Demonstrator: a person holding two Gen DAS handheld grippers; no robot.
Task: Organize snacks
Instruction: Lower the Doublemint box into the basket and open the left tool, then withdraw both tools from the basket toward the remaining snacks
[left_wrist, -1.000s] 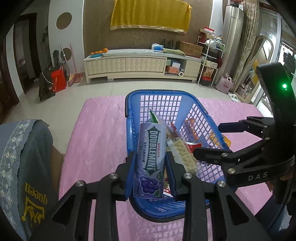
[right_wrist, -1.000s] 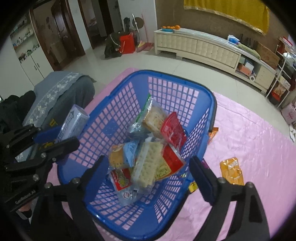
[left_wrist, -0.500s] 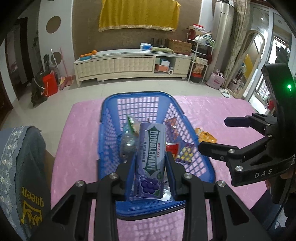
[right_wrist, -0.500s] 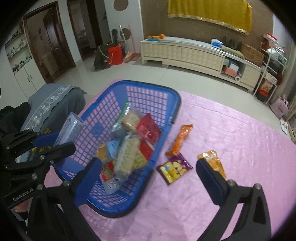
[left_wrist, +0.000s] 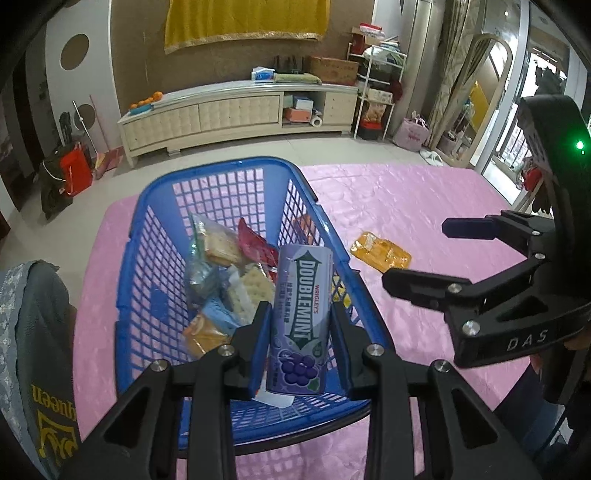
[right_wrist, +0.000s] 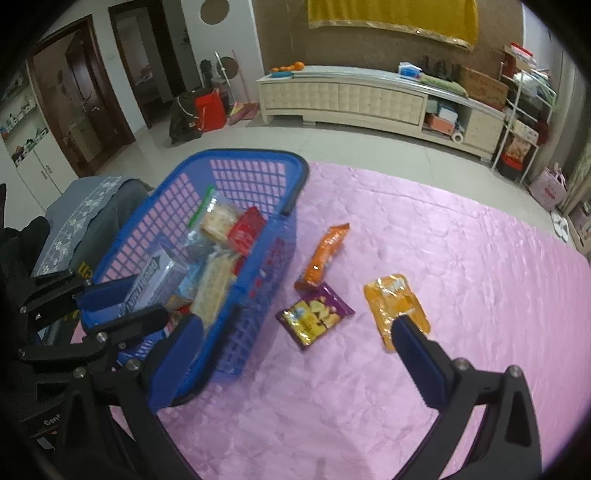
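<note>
Snacks half sorted: my left gripper (left_wrist: 300, 325) clamps the gum pack (left_wrist: 301, 321) over the blue basket (left_wrist: 236, 424), while my right gripper (right_wrist: 295, 339), jaws just spread wide and empty, has swung toward three packets (right_wrist: 314, 319) on the pink cloth (right_wrist: 461, 258).

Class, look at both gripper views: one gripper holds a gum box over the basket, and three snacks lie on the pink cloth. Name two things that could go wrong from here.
1. The left gripper pinches only the lower half of the Doublemint box; it could tip or slip and miss the blue basket.
2. The open right gripper spans the purple packet and reaches the orange packet; closing might catch both, or bump the basket wall.
</note>
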